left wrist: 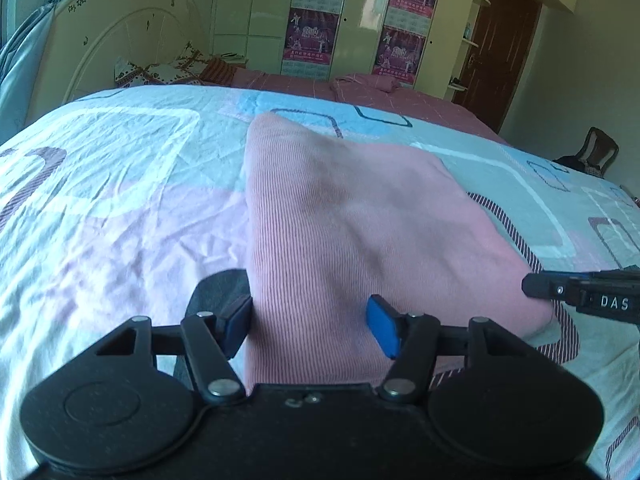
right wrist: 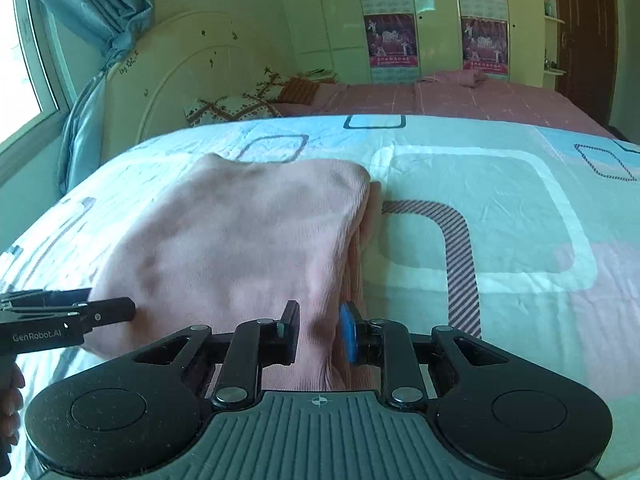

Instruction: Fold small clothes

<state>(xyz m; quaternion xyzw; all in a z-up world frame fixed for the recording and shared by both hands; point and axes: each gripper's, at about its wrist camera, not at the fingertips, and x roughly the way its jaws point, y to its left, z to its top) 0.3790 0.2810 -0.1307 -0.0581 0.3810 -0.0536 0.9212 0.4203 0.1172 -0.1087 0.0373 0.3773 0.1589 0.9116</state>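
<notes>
1. Nearest the left wrist camera, the left gripper (left wrist: 310, 326) has its fingers about half spread, with a thick fold of the pink knit garment (left wrist: 352, 216) bunched between them; the left pad touches the cloth, but I cannot tell whether the right pad presses on it.
2. The right gripper (right wrist: 319, 334) has its fingers drawn narrow, pinching the garment's near right edge.
3. The garment lies folded on the bed (left wrist: 100, 200), over a quilt patterned with pink, blue and white rounded squares; its far corners rest flat, and its near edge is raised at the fingers.
4. Each gripper shows at the side of the other's view, just beside the garment.
5. Behind stand a cream headboard (right wrist: 172, 76), pillows (right wrist: 240, 106) and a wardrobe (left wrist: 352, 12) with posters.
</notes>
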